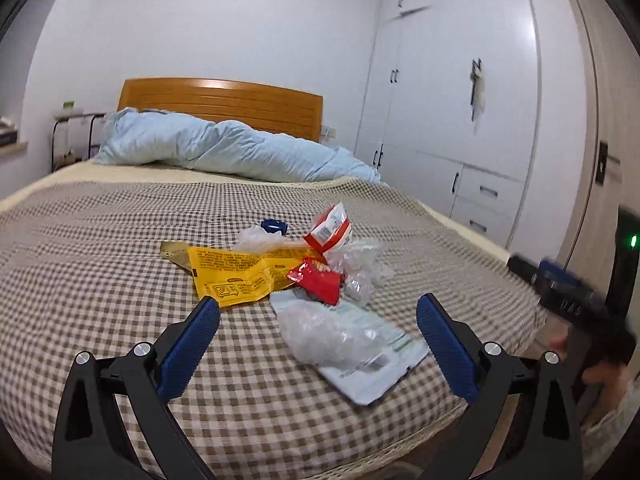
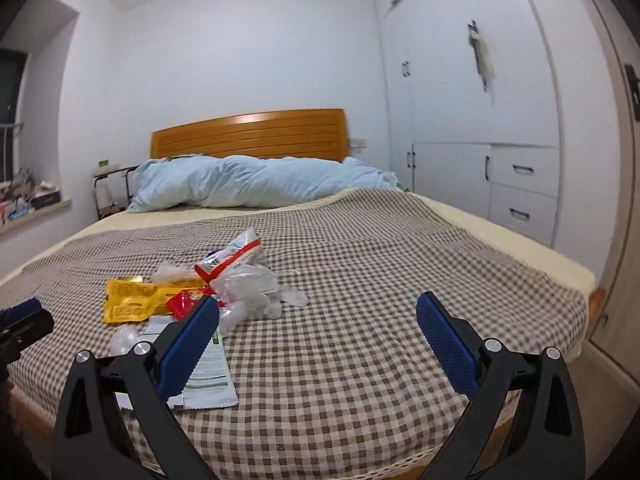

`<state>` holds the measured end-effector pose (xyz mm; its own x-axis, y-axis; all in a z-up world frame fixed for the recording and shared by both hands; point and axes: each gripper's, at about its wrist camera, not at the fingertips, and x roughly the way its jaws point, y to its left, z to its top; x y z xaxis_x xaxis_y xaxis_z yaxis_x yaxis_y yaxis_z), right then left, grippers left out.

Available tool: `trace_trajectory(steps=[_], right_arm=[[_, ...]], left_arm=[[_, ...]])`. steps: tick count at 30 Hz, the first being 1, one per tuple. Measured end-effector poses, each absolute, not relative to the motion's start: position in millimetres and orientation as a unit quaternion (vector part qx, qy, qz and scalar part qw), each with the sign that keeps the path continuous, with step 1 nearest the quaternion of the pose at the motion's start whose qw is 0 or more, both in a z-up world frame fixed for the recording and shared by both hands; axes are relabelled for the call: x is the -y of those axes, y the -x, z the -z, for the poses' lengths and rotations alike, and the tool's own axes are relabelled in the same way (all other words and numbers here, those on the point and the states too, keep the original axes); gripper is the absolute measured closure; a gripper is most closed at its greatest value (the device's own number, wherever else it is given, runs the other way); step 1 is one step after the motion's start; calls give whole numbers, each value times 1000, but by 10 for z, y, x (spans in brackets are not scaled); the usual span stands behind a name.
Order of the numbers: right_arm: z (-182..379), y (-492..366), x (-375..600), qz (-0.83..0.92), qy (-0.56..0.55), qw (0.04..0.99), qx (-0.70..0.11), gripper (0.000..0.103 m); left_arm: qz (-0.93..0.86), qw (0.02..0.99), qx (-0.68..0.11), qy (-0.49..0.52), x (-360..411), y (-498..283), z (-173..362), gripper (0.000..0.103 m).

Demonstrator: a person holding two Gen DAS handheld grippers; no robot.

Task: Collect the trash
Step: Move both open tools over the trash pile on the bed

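Checked brown-white bedspread covers bed, pale blue duvet bunched at wooden headboard. Trash pile mid-bed near foot: yellow wrapper, white flat pouch under crumpled clear plastic, red-white packet, red wrapper, blue cap. Left gripper wide open, empty, straddling pouch above it. Right gripper wide open, empty, over bare bedspread right of pile.

A home bedroom. A wide bed under a brown-and-white checked cotton cover fills the room, with a curved orange-brown wooden headboard at its far end against a white wall, a rumpled pale-blue quilt just before that, and white built-in wardrobe doors and drawers beside the bed.
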<state>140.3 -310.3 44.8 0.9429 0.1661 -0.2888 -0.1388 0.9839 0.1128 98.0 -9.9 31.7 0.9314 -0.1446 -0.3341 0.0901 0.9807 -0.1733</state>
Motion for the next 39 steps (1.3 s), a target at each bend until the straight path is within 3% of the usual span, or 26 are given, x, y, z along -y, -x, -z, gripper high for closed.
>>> trace_trajectory(steps=[39], right_arm=[[-234, -1334, 2695, -84, 6, 980, -180, 8]], left_arm=[[36, 975, -211, 53, 68, -974, 14, 8]])
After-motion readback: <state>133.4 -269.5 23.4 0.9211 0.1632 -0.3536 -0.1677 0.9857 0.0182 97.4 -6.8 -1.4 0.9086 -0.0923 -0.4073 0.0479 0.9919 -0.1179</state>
